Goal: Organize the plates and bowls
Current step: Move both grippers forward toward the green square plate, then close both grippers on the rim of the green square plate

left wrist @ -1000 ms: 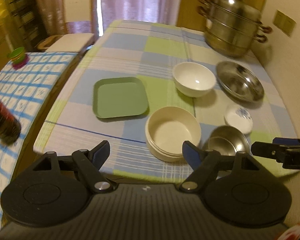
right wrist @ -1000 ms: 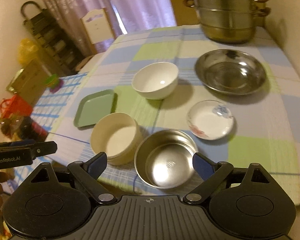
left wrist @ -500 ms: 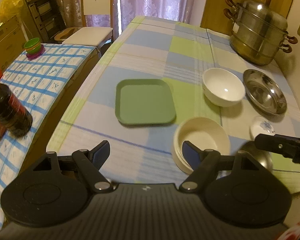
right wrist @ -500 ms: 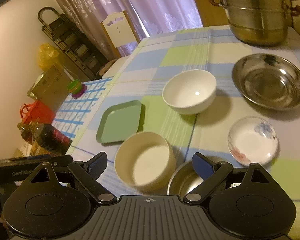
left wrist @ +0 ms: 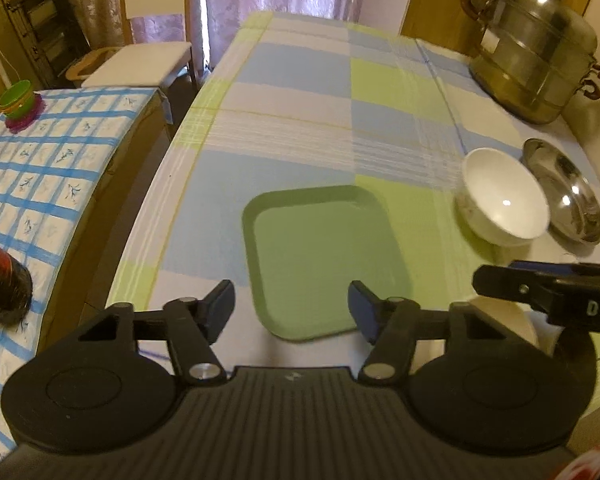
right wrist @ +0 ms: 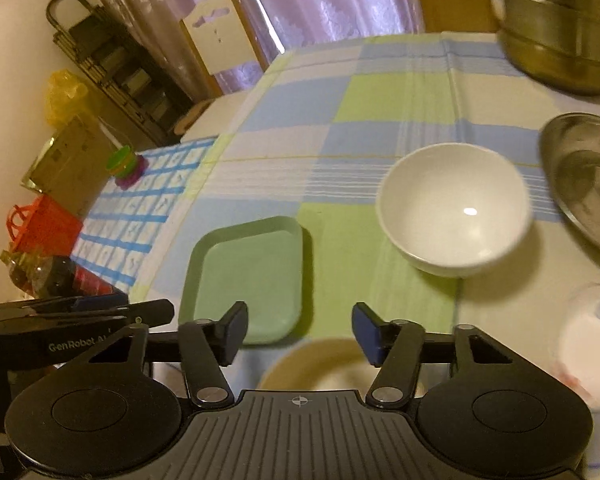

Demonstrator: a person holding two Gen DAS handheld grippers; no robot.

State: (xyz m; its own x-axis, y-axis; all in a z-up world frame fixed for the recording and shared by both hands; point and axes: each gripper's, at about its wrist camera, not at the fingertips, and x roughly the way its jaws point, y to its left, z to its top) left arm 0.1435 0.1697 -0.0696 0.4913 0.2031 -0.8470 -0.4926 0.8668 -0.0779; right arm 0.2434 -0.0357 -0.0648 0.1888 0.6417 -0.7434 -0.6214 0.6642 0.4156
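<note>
Both claws gape | right view only: blurred, perhaps floral saucer (right wrist: 588,344)

two bits of lettering can be read, both white on black gripper bodies. "das" stands on the side of the right gripper (left wrist: 548,294), cut off by the picture's edge, seen in the left wrist view to the right of the green plate (left wrist: 324,256). "genrobot.a", its last letters hidden, stands on the side of the left gripper (right wrist: 76,328), seen in the right wrist view just left of the green plate's near corner.
</note>
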